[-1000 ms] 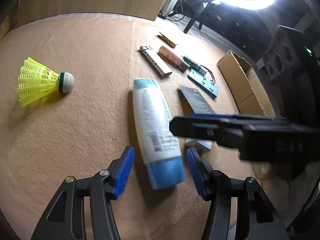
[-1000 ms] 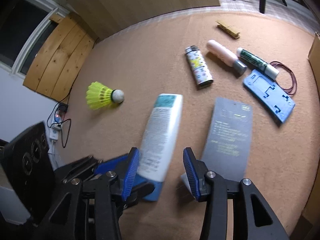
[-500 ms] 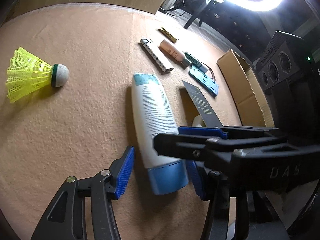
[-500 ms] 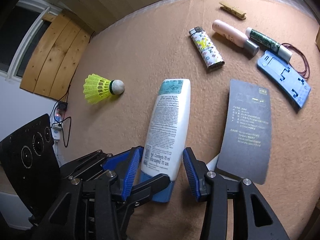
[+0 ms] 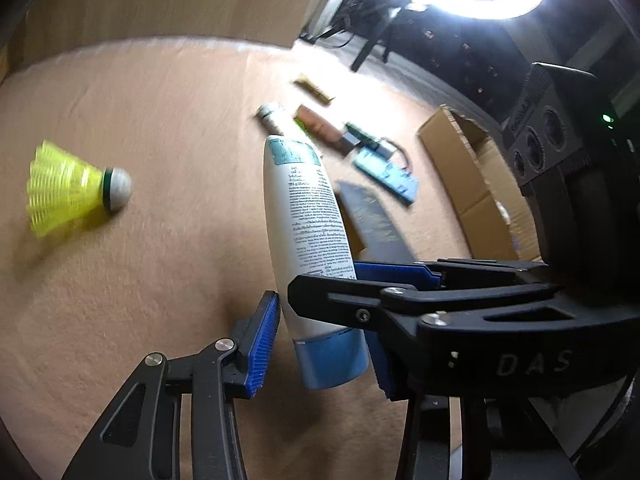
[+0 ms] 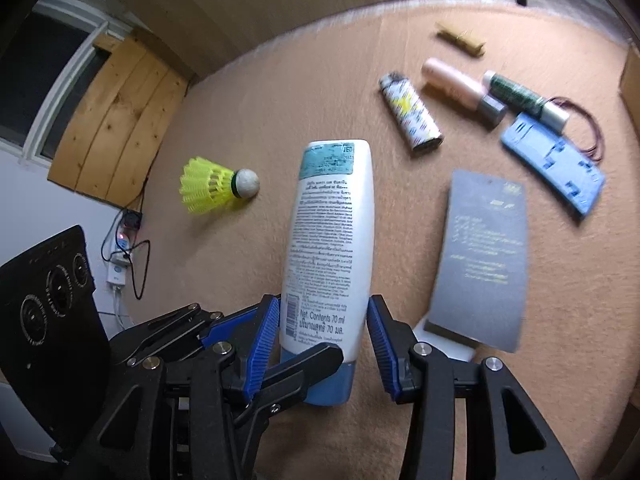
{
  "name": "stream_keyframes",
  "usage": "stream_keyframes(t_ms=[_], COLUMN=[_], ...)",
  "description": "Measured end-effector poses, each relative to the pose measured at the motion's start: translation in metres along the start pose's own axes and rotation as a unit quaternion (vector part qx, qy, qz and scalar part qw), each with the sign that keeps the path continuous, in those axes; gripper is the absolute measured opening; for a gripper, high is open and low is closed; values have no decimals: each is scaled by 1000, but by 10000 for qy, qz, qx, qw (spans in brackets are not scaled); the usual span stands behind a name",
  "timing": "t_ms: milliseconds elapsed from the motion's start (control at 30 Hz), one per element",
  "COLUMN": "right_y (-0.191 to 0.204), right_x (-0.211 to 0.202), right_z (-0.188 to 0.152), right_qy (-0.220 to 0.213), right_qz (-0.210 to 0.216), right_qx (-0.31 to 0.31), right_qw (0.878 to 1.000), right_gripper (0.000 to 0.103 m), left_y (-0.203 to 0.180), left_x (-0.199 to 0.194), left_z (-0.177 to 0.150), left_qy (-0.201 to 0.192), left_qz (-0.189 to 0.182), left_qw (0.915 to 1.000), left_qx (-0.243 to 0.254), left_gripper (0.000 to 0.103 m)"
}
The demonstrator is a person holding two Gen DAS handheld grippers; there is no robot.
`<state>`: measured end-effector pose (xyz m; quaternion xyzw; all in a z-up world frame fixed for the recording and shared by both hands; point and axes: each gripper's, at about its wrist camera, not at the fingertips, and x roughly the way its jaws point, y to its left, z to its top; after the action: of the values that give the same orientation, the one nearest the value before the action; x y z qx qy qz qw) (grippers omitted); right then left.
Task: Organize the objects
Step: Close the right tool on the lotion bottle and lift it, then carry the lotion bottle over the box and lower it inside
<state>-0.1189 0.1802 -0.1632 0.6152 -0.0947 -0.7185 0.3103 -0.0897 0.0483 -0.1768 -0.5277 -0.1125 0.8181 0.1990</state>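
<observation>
I have both grippers on the white lotion bottle (image 6: 330, 240) near its blue cap, the right gripper (image 6: 320, 340) clamped across it while the left gripper (image 5: 320, 344) has just been closing beside it, so it tips up off the tan mat (image 6: 280, 100) for moving.

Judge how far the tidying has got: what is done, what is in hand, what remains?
Done: nothing visibly; no item shows in the cardboard box. In hand: the right gripper clamps the white bottle, and the left gripper has just been closing its jaws around the blue cap end. Remaining: shuttlecock, lighter and grey card lie on the mat.
</observation>
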Motion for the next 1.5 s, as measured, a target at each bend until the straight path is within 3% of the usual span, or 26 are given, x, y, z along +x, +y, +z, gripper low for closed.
stream_keyframes(t_ms=[333,700,967,1167,1233,1333,1500], right_y=[-26,-97,-150,-172,-172,-173,-171], right_x=[-72,-145,-174,-184,-186,-188,-190], right_z=[-8,-24,-32,-35,-35,-37,-42], right_qy=[-595,-1053,-1247,-1277,-1298,-1324,-1419], right_qz=[-205,-581,-713,-704,-737,-891,-972], right_qx=[128,422,712,820,768,815,962], right_qw=[9979,9919,9871,9859,9858,9838,9804], right_gripper=[42,42,42,42,43,54,57], left_y=[-75,-179,-235,-256,-259,-260,-243], left_x=[4,47,82,95,96,90,74], left_z=[26,47,55,58,59,56,55], left_qy=[-239,-227,-114,-63,-44,-79,-97], left_qz=[-213,-582,-619,-546,-546,-509,-492], left_qw=[9978,9918,9892,9883,9884,9884,9889], left_qx=[575,1112,1324,1421,1418,1431,1399], left_gripper=[45,45,45,44,50,60,60])
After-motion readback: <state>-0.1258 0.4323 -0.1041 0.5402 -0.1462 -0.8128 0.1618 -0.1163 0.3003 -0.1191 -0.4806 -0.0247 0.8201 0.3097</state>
